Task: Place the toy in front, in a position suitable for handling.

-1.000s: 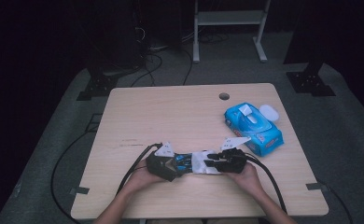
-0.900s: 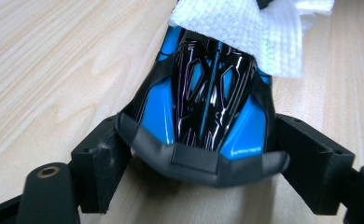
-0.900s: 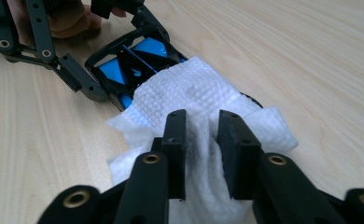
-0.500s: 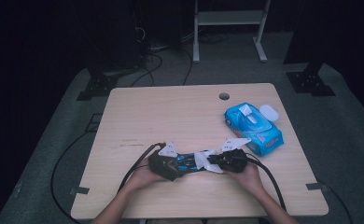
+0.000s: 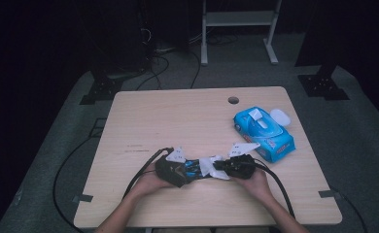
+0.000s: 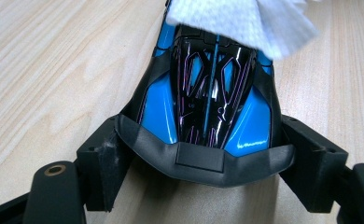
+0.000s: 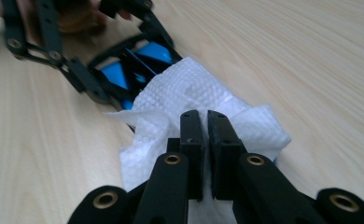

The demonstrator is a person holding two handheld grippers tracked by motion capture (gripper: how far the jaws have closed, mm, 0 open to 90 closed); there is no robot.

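The right gripper (image 7: 201,140) has its jaws pinched tight on a crumpled white paper wipe (image 7: 189,100). The left gripper (image 6: 203,154) clamps a glossy blue-and-black toy car (image 6: 208,93) from both sides. Since a second ago the wipe has slid slightly along the car, so cleaning continues, near the blue wipes pack (image 5: 264,128).

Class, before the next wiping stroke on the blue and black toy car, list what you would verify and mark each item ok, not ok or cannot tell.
1. Left gripper clamps the blue and black toy car at both sides: ok.
2. Right gripper pinches the white paper wipe: ok.
3. Wipe lies on the car's far end: ok.
4. Car rests on the light wooden table: ok.
5. Blue wipe pack stands apart from the work: ok.
6. Car surface clean: cannot tell.
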